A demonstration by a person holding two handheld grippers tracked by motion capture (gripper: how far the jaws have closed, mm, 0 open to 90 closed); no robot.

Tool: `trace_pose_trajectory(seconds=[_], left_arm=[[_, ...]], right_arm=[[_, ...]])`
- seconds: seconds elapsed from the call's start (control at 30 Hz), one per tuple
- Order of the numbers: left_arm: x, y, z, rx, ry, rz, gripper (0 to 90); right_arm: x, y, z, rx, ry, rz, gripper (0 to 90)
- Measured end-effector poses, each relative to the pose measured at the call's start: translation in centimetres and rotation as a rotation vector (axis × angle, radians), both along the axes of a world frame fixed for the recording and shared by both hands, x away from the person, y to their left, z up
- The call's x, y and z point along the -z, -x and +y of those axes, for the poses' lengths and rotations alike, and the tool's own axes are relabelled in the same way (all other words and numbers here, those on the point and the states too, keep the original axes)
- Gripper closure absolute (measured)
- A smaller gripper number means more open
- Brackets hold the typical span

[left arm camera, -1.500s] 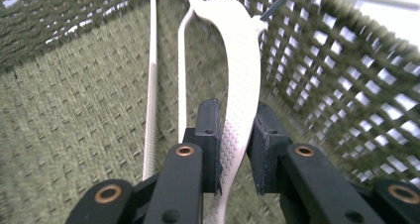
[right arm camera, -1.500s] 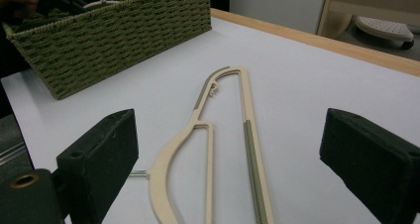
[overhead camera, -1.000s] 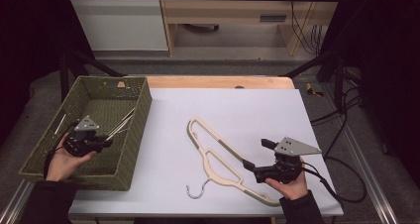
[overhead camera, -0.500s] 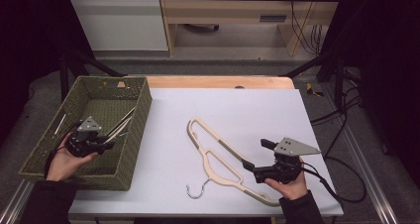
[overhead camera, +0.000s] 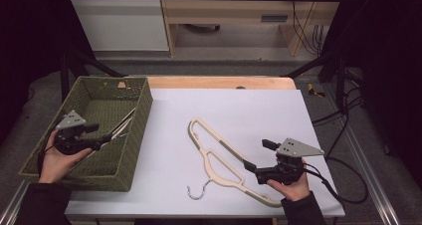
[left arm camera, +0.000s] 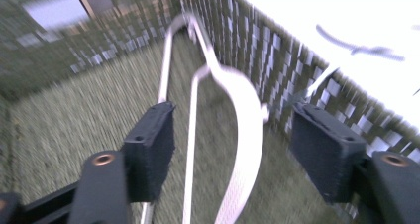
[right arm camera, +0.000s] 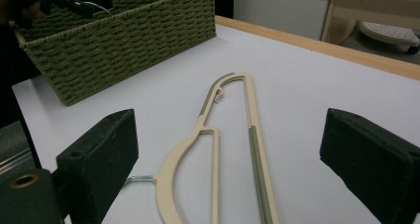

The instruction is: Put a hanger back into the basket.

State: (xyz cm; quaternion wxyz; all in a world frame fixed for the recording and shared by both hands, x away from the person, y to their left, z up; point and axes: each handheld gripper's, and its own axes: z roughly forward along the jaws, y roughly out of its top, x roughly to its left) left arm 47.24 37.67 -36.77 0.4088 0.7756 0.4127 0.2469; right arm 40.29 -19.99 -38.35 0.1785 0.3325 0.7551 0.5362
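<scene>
Broadly, the white bench carries a green woven basket at its left edge and a cream hanger lying flat near its middle. In the basket a second, pale hanger lies against the wall on the bench's side, its long axis running along that wall. The left tool hovers over it inside the basket; its jaws have just been opening and now stand wide to either side of the hanger's arm without pressing on it.

The cream hanger's long axis runs diagonally from far left to near right, with its metal hook curling toward the near edge. The right tool sits at the hanger's near right end with its jaws spread wide and nothing between the pads.

It looks light, stiff and fairly slick, so it would likely pivot if pinched at a tip; the thicker arm near the neck seems the steadier hold.
</scene>
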Motion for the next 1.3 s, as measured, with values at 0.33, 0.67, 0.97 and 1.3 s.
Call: trace_pose_trajectory(seconds=[0.33,0.67,0.97,1.3], left_arm=[[-3.8,3.9,-1.6,-0.015,0.187,-0.165,11.2],[-4.6,6.7,-9.1,0.113,0.220,-0.225,7.8],[-3.3,7.5,-14.0,0.194,0.202,-0.187,7.5],[1.1,7.2,-19.7,0.286,0.154,-0.082,10.7]], right_arm=[[-0.1,0.2,0.0,-0.003,-0.020,0.002,7.8],[0.0,0.2,0.1,-0.019,-0.017,0.022,9.6],[0.1,0.2,0.1,-0.010,0.007,0.028,9.9],[0.1,0.2,0.0,0.009,0.026,0.028,11.3]])
